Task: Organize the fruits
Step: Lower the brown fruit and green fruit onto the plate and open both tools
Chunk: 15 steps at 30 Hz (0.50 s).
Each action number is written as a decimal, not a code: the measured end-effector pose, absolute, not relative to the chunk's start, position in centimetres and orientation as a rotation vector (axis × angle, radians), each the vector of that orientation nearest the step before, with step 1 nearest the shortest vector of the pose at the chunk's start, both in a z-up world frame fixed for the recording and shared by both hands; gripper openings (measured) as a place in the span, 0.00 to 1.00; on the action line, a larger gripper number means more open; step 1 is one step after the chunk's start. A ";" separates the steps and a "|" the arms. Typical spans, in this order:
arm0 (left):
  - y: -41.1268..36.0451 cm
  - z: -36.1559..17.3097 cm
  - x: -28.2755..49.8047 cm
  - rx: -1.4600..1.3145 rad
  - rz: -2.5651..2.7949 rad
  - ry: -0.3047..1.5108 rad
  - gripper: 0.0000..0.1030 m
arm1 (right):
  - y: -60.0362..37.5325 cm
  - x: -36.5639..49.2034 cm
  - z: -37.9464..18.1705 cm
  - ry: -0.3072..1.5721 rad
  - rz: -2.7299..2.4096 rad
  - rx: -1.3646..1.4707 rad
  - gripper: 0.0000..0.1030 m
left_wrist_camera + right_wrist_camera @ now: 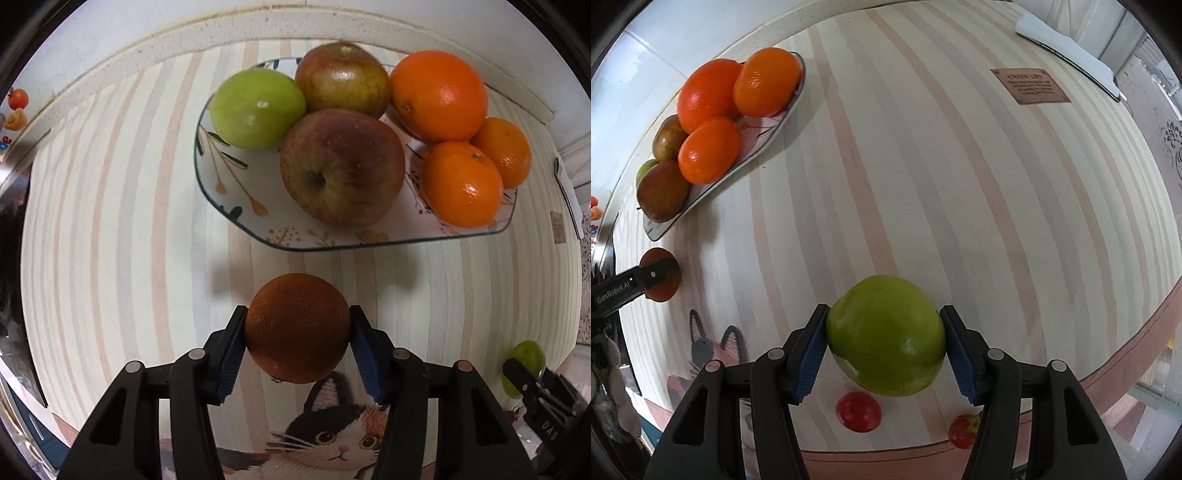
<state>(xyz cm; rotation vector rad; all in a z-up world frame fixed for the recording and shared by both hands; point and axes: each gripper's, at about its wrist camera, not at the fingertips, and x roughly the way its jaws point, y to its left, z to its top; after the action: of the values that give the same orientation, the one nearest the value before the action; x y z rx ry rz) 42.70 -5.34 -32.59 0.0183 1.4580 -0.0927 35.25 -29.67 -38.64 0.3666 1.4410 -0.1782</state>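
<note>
My left gripper [297,328] is shut on an orange [297,326], held above the striped tablecloth just short of the plate [236,199]. The plate holds a green apple [256,109], two red-green apples [341,166] and three oranges [439,94]. My right gripper [884,334] is shut on a green apple [886,334], held above the cloth well right of the plate [768,136]. The left gripper with its orange [659,275] shows at the left edge of the right wrist view. The right gripper and its apple [524,363] show at the lower right of the left wrist view.
The striped tablecloth [923,166] has a cat print [332,435] near the front edge. Two small red fruits [858,411] lie below my right gripper. A brown label [1030,86] and a white cloth [1067,44] sit at the far right. A wall ledge [221,33] runs behind the plate.
</note>
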 end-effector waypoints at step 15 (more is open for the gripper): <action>-1.9 -24.7 41.8 -0.129 -0.133 1.345 0.49 | -25.1 40.8 -32.9 1.349 0.041 0.469 0.61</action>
<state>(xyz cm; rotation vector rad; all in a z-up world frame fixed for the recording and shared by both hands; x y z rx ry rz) 41.81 -1.95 -24.68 -0.1291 1.3452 -0.1334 40.83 -25.13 -32.89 0.4686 1.3487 0.0407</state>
